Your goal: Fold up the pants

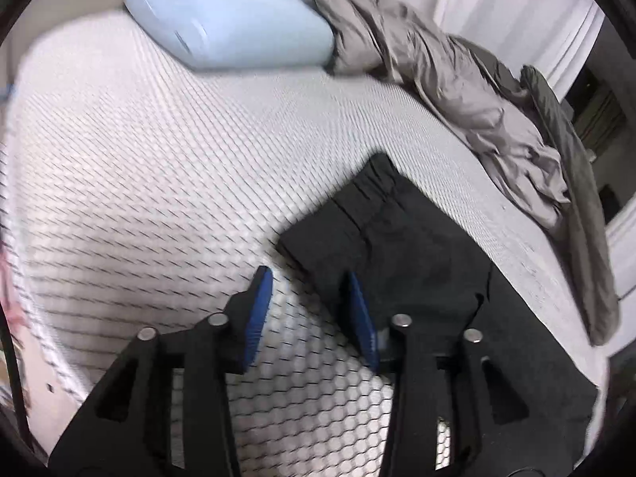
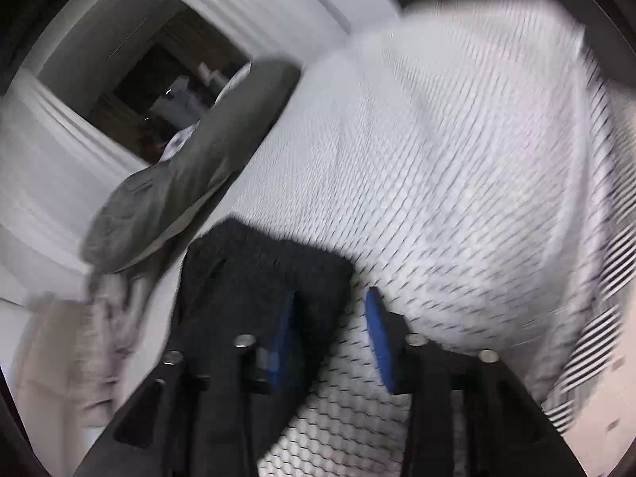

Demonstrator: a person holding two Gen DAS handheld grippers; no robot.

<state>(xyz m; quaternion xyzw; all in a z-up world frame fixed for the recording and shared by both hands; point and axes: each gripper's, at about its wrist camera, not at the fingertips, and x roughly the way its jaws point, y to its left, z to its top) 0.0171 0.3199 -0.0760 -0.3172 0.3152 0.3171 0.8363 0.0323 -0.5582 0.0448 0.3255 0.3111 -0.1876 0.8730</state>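
Note:
Black pants lie folded on the white honeycomb-patterned mattress, waistband toward the far side. My left gripper is open just above the pants' near-left edge, blue pads apart, nothing between them. In the right wrist view the pants lie under the left finger. My right gripper is open over the pants' right edge, holding nothing. The right wrist view is blurred.
A light blue pillow lies at the head of the bed. A crumpled grey blanket runs along the far right edge and also shows in the right wrist view. White wall and a dark opening stand beyond.

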